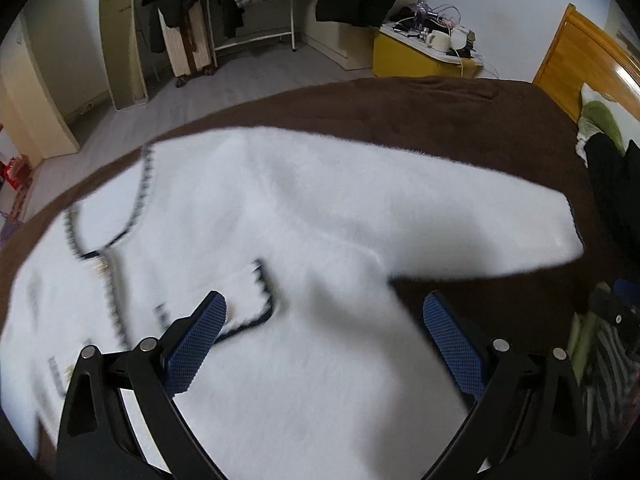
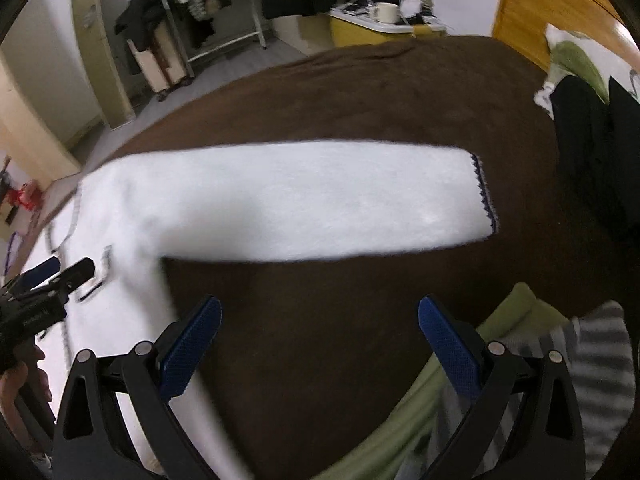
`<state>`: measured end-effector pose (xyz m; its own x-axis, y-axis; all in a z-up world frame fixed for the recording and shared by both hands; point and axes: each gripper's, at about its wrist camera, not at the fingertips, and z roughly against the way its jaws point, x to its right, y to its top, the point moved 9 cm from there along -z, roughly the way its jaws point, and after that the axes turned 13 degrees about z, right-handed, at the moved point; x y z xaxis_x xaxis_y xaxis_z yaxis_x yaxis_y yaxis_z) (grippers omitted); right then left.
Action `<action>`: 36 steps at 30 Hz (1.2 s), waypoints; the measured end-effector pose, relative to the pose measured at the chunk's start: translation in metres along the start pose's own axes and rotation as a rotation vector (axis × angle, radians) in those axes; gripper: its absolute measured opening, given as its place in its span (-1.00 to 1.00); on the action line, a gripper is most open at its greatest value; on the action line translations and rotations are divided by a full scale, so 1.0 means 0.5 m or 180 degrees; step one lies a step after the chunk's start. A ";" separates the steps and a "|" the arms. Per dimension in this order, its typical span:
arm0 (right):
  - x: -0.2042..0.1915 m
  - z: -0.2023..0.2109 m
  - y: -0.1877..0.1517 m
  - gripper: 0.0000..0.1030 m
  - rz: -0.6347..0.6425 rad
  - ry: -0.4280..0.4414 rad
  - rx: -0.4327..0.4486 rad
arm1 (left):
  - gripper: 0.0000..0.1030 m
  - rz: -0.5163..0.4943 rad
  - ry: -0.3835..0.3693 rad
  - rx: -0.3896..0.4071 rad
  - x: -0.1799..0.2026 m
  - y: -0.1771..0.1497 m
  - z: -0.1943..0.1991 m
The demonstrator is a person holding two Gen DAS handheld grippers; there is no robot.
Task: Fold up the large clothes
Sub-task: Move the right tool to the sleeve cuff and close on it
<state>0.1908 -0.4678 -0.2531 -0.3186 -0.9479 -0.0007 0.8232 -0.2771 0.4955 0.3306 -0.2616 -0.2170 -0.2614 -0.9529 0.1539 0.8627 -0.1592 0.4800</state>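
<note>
One fluffy white knitted cardigan with dark trim (image 1: 280, 240) lies flat on the brown bed cover (image 1: 460, 120); left gripper (image 1: 324, 336) hovers above its body, jaws open, empty. Right-wrist view: right gripper (image 2: 320, 340) open, empty; sleeve (image 2: 304, 204) extends toward 3 o'clock. Judged soft, light, limp; best taken at the cuff.

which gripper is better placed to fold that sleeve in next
Right. The right gripper is open over the blanket just below the sleeve. The left gripper is open over the cardigan's body, further from the cuff.
</note>
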 end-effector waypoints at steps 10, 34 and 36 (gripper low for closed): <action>0.121 -0.116 -0.016 0.89 -0.0910 0.0272 0.0045 | 0.88 -0.0054 0.0075 -0.0302 0.026 -0.037 -0.165; 0.263 -0.184 0.037 -0.78 -0.1999 0.0556 0.0621 | 0.88 -0.0049 0.0007 -0.0484 -0.002 -0.049 -0.173; 0.257 -0.183 0.046 -0.79 -0.1851 0.0477 0.0560 | 0.88 -0.0078 0.0025 -0.0493 -0.005 -0.047 -0.178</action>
<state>0.2118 -0.6102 -0.3214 -0.6115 -0.6650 -0.4287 0.4411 -0.7364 0.5130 0.3494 -0.2783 -0.3057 -0.2805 -0.9501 0.1366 0.9127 -0.2199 0.3445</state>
